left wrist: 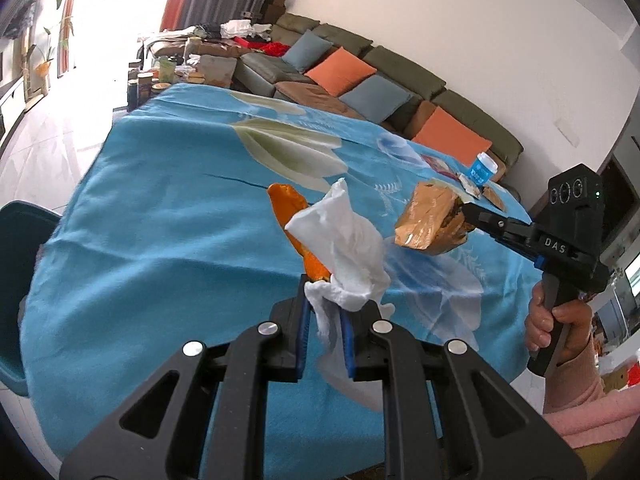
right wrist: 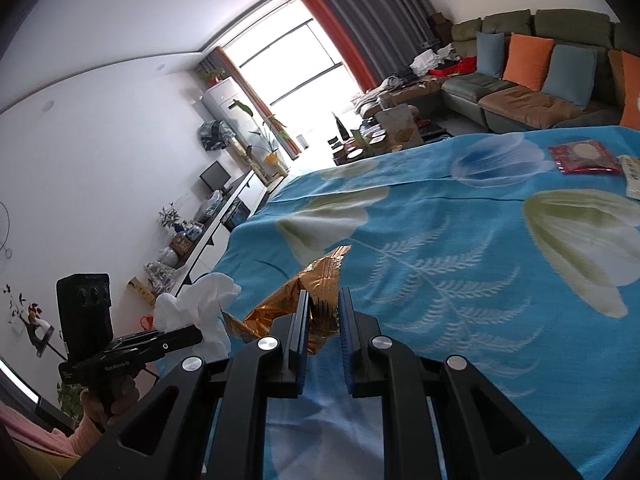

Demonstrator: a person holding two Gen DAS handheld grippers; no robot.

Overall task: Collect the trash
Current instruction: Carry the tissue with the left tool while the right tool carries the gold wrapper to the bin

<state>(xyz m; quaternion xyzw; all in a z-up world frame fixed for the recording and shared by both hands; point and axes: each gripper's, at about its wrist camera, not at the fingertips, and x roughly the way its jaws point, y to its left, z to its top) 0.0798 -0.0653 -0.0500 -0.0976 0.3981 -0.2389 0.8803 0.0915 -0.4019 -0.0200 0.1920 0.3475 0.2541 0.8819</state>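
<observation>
My left gripper (left wrist: 325, 300) is shut on a crumpled white tissue (left wrist: 344, 240) together with an orange wrapper (left wrist: 294, 224), held above the blue flowered tablecloth (left wrist: 168, 208). It also shows in the right wrist view (right wrist: 200, 334), with the tissue (right wrist: 200, 304) in it. My right gripper (right wrist: 325, 304) is shut on a crinkled gold foil bag (right wrist: 304, 284), lifted off the cloth. In the left wrist view the right gripper (left wrist: 466, 216) holds the gold bag (left wrist: 430, 220) to the right of the tissue.
More trash lies at the table's far right corner: a blue-and-white cup (left wrist: 484, 168), a red packet (right wrist: 582, 156) and small wrappers (left wrist: 474, 188). A teal chair (left wrist: 16, 272) stands at the table's left. A sofa with cushions (left wrist: 352, 76) runs behind the table.
</observation>
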